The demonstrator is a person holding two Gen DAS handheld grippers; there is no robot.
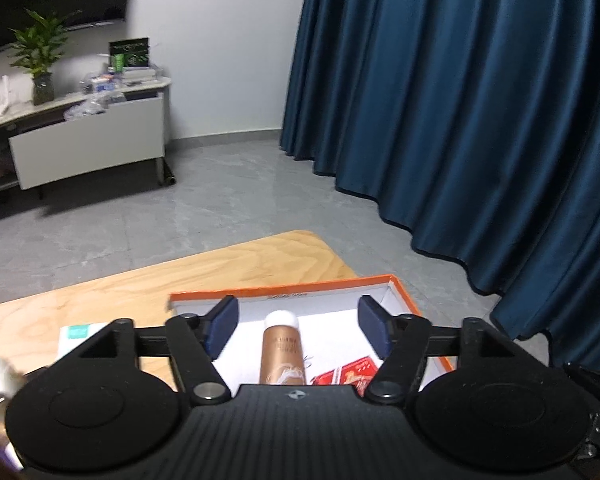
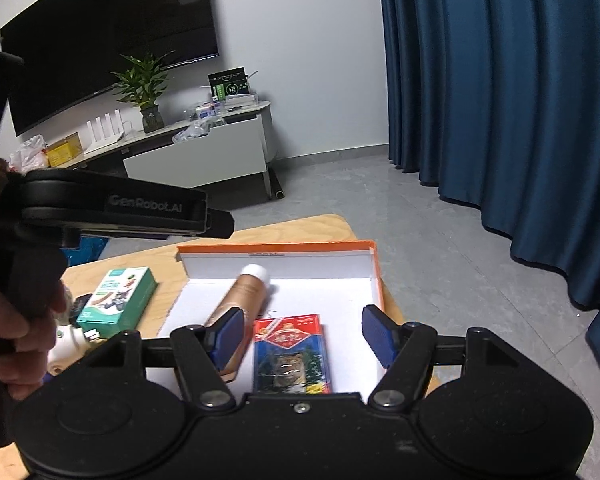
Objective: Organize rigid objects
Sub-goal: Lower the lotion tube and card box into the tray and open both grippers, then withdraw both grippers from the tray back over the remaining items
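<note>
A: Left wrist view first: where's the copper tube [image 1: 282, 354]?

B: Lying in the orange-rimmed box [image 1: 396, 286] on its white floor, white cap at the far end. The left gripper [image 1: 298, 326] hangs over it, pointing down and forward, its blue pads spread wide with nothing touching them. The tube shows between them but lower down, free.

A: And the right one?

B: In the right wrist view the right gripper [image 2: 304, 334] is also spread apart over the same box [image 2: 374, 276]. The red and blue packet [image 2: 290, 354] lies flat under the gap, just right of the tube [image 2: 242, 300], which runs diagonally with its cap at the far end. The left pad covers the tube's near end.

A: The hand?

B: A hand [image 2: 18, 328] at the left edge grips the black handle of the other gripper, which reaches across above the table's left part.

A: Anything around the box?

B: A green carton [image 2: 118, 298] lies on the wooden table [image 2: 300, 228] left of the box, with a small white object [image 2: 70, 346] nearer, partly hidden. Farther off stand a cabinet [image 2: 204, 156] with a plant [image 2: 146, 84], a dark screen [image 2: 100, 40], and a blue curtain [image 2: 500, 100] on the right.
</note>
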